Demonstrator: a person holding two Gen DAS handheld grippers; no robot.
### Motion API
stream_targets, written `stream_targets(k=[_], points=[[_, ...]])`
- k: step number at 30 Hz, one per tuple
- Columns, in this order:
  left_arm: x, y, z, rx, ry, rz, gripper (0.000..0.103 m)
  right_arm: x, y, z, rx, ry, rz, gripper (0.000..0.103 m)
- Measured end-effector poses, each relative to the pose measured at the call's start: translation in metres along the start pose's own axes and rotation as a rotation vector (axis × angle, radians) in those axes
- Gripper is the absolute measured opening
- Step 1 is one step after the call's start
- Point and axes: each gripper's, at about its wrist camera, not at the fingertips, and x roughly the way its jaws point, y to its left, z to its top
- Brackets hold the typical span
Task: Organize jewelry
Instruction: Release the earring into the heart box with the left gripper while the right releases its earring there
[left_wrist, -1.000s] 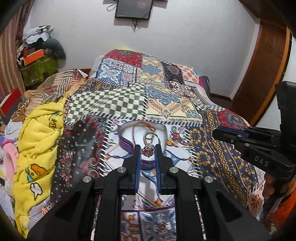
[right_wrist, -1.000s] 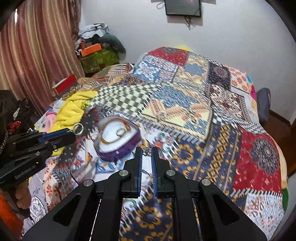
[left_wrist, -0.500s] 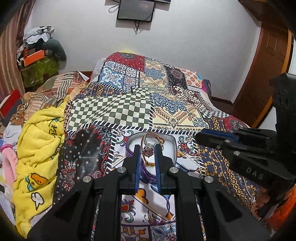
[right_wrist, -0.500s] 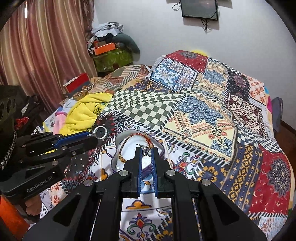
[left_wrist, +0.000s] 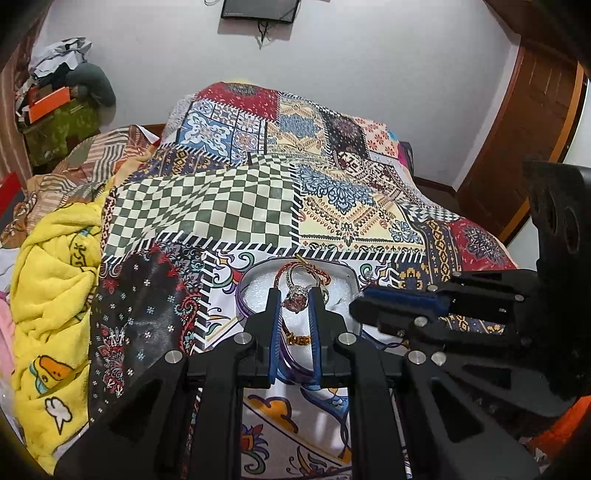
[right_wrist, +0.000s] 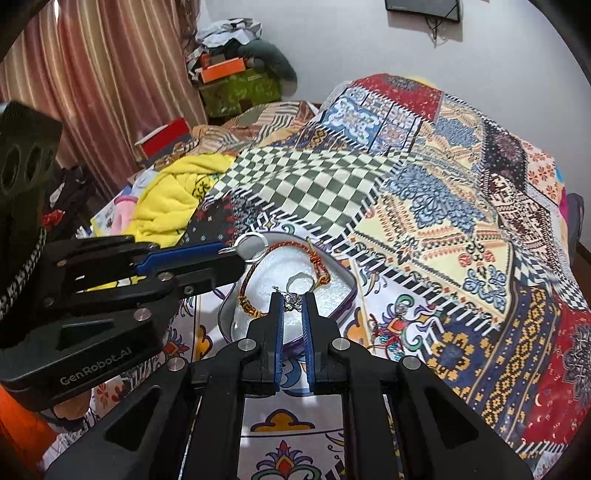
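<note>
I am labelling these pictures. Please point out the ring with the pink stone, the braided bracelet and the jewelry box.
ring (left_wrist: 295, 301), left wrist view, on its pink stone.
braided bracelet (right_wrist: 245, 283), right wrist view, on its left strand.
jewelry box (right_wrist: 347, 282), right wrist view, on its right rim.

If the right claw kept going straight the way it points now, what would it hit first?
Most likely the white foam lining of the jewelry box, near the braided bracelet. The right claw, shut on a small silver piece, is right above it; depth is uncertain.
</note>
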Motion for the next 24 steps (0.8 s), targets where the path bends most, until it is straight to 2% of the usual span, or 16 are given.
stream_targets(k=[13,21,23,24], points=[[0.021,0.008,0.003,-0.015,0.040,-0.006,0.013,0.019,0.004,-0.002,-0.031,0.060,0.030,0.009],[0.016,0.006,0.006,-0.008,0.035,-0.003,0.013,0.019,0.007,-0.002,-0.059,0.072,0.005,0.009],[0.012,0.006,0.006,-0.013,0.032,0.001,0.013,0.017,0.007,-0.001,-0.056,0.074,-0.004,0.014],[0.009,0.006,0.006,-0.016,0.029,0.004,0.013,0.015,0.007,0.000,-0.053,0.070,-0.006,0.021]])
